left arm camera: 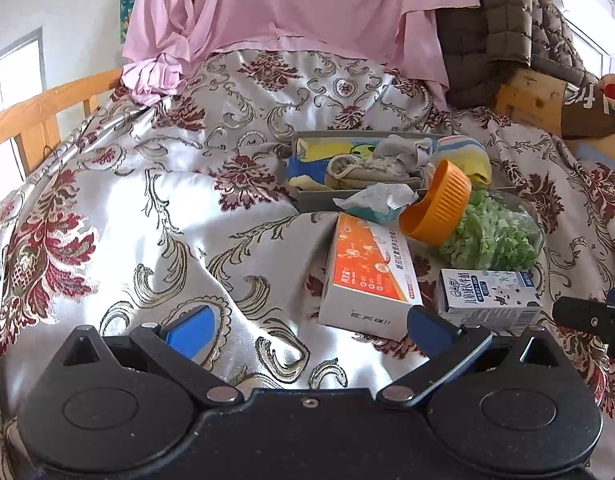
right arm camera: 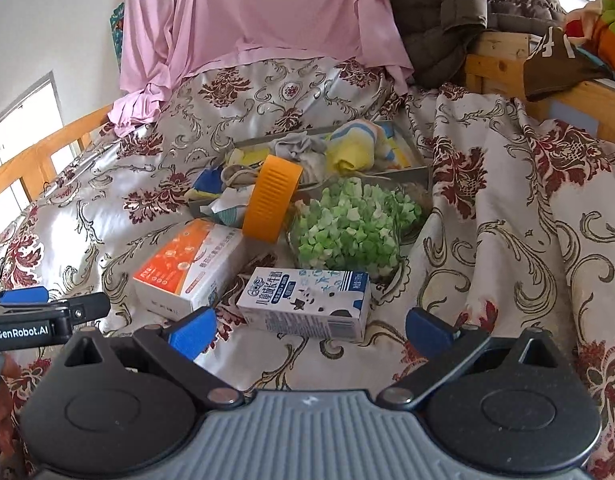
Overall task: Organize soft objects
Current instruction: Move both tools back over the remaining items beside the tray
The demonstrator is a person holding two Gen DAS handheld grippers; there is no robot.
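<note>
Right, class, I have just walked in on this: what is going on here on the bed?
A person holds two grippers over a patterned bedspread, and both the left gripper and the right gripper are open and empty. Socks and small cloths sit bundled in a grey tray. In front of it lie a jar of green pieces with an orange lid, an orange and white box and a milk carton. Nothing is gripped at this moment.

The bedspread [left arm camera: 155, 208] is glossy satin cloth. At 12 o'clock hangs a matt pink sheet [left arm camera: 291, 0]; at 9, a smooth wood rail [left arm camera: 39, 108]. The orange lid [right arm camera: 273, 198] is ribbed plastic, the milk carton [right arm camera: 307, 304] printed paper.
</note>
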